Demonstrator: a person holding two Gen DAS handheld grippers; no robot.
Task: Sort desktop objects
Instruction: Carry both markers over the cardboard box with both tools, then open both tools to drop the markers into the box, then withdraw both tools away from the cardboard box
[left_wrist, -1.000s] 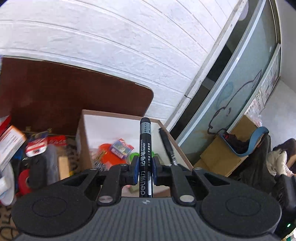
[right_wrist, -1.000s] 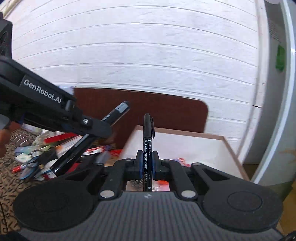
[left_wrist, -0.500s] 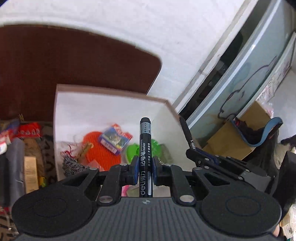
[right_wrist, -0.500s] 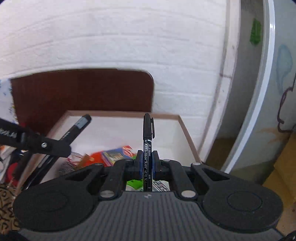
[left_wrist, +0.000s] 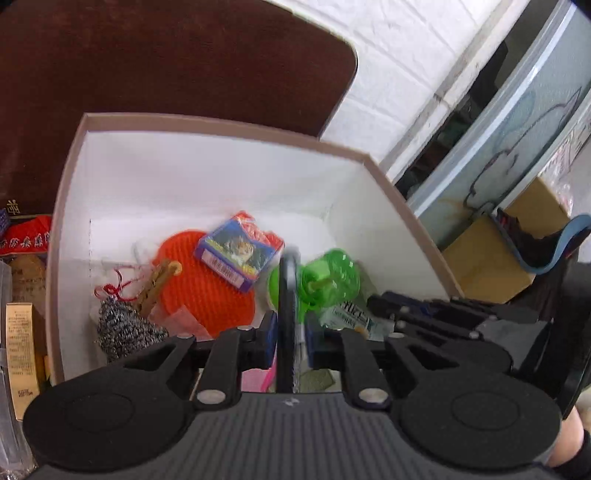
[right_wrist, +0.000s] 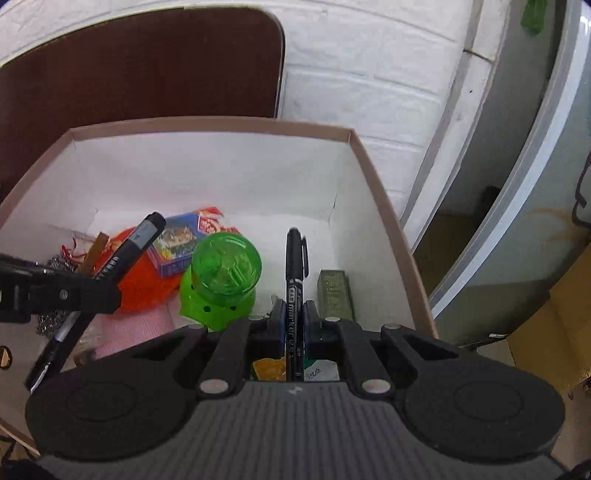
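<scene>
A white-lined cardboard box (left_wrist: 221, 123) (right_wrist: 221, 123) lies under both grippers. My left gripper (left_wrist: 290, 332) hangs over its near side with its jaws opening. The thick black marker (left_wrist: 286, 295) stands blurred between the pads, with a gap on each side. The right wrist view shows the same marker (right_wrist: 136, 243) slanting across the left gripper (right_wrist: 74, 295). My right gripper (right_wrist: 293, 321) is shut on a thin black marker pen (right_wrist: 294, 258), which points up over the box's right half.
The box holds an orange mat (left_wrist: 207, 295), a card pack (left_wrist: 236, 254), a green plastic cup (right_wrist: 221, 266), a steel scourer (left_wrist: 122, 328) and a small green carton (right_wrist: 334, 291). A brown tabletop (left_wrist: 147, 55) lies behind it. Packets and cartons (left_wrist: 22, 332) crowd its left side.
Both grippers have come down and forward over the box. The left jaws have parted from the thick marker, which now looks blurred. The right grip is unchanged.
</scene>
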